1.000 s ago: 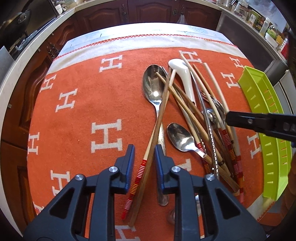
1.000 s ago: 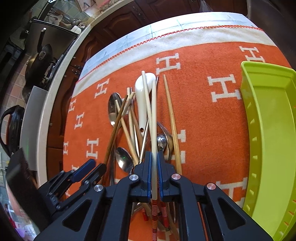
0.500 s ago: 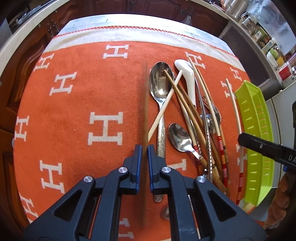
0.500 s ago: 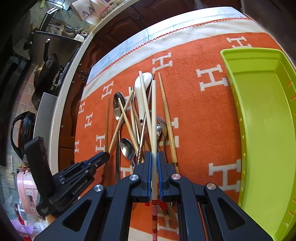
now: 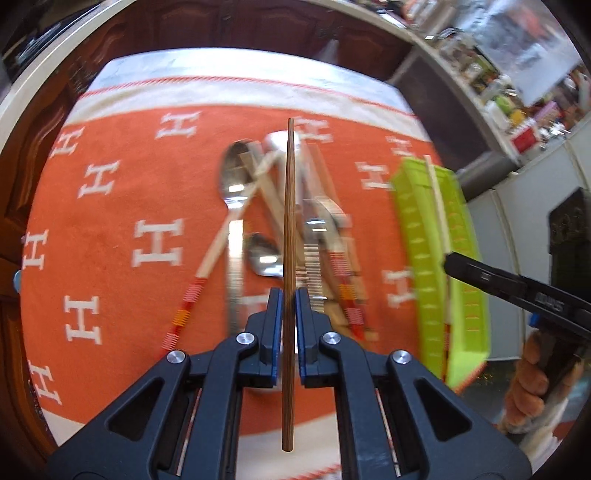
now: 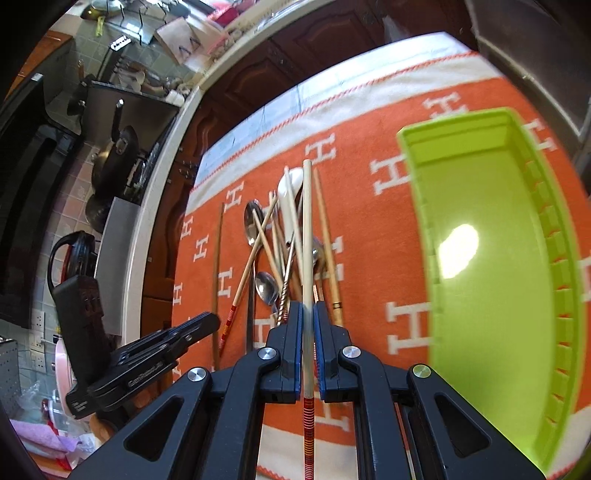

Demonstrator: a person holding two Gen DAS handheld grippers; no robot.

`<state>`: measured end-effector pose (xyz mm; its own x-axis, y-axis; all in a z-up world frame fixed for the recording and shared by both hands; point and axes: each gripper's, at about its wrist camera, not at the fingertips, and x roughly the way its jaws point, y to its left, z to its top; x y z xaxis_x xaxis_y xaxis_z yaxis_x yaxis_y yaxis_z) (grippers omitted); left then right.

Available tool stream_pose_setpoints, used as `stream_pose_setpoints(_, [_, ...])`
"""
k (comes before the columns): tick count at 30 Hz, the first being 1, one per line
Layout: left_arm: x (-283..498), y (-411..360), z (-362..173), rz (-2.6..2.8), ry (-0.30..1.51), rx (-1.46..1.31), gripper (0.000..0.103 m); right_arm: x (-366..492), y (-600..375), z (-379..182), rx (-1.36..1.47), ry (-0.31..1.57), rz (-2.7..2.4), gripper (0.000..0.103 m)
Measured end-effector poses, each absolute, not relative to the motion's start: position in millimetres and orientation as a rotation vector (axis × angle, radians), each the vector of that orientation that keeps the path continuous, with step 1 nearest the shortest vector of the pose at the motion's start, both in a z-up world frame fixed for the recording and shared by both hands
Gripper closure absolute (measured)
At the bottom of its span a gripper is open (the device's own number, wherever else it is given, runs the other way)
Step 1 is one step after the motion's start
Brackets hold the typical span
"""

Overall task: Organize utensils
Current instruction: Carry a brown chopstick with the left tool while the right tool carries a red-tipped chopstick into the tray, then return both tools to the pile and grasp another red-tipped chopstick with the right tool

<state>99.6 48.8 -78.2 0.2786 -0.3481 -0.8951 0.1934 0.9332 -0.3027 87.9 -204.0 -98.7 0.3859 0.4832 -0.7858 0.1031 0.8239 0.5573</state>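
Observation:
My left gripper is shut on a dark brown wooden chopstick and holds it above the orange cloth. My right gripper is shut on a pale chopstick with red stripes, lifted above the pile. The pile of spoons and chopsticks lies mid-cloth; it also shows in the right wrist view. The lime green tray lies to the right, and shows in the left wrist view. The right gripper shows over the tray there; the left gripper shows at the left.
The cloth covers a table with dark cabinets behind. A counter with pans runs along the left. A loose striped chopstick lies left of the pile.
My left gripper lifted the brown chopstick off the cloth and swung right over the pile. My right gripper carried the pale chopstick higher and toward the green tray.

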Motion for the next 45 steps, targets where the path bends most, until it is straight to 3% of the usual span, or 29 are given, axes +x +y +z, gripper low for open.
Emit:
stream_pose_setpoints(8, [81.7, -54.5, -40.9, -0.537, 1.237, -0.141, 0.098, 53.8, -281.7, -69.2, 0.472, 1.102, 0.041, 0.097])
stream_pose_setpoints(16, [84.8, -124.1, -62.8, -0.519, 1.301, -0.155, 0.098, 42.9, -324.4, -73.4, 0.370, 1.141, -0.080, 0.096])
stream_pose_setpoints(18, [88.5, -130.4, -74.3, -0.507, 1.324, -0.165, 0.098, 41.7, -333.1, -76.5, 0.377, 1.142, -0.094, 0.086])
stream_pose_setpoints(20, [90.1, -135.5, -81.2, -0.502, 1.350, -0.172, 0.098, 42.4, -342.8, -79.3, 0.365, 1.130, -0.127, 0.069])
stream_pose_setpoints(33, [86.8, -98.8, -75.8, -0.376, 1.248, -0.006, 0.098, 55.3, -340.2, -120.2, 0.379, 1.180, -0.183, 0.067])
stream_pose_setpoints(35, [85.7, -88.8, -72.9, -0.358, 1.234, 0.005, 0.098, 56.7, -335.3, -124.4, 0.389, 1.189, -0.170, 0.072])
stream_pose_setpoints(45, [79.3, -16.4, -58.7, -0.192, 1.134, 0.020, 0.098, 59.7, -312.7, -127.2, 0.414, 1.215, -0.155, 0.073])
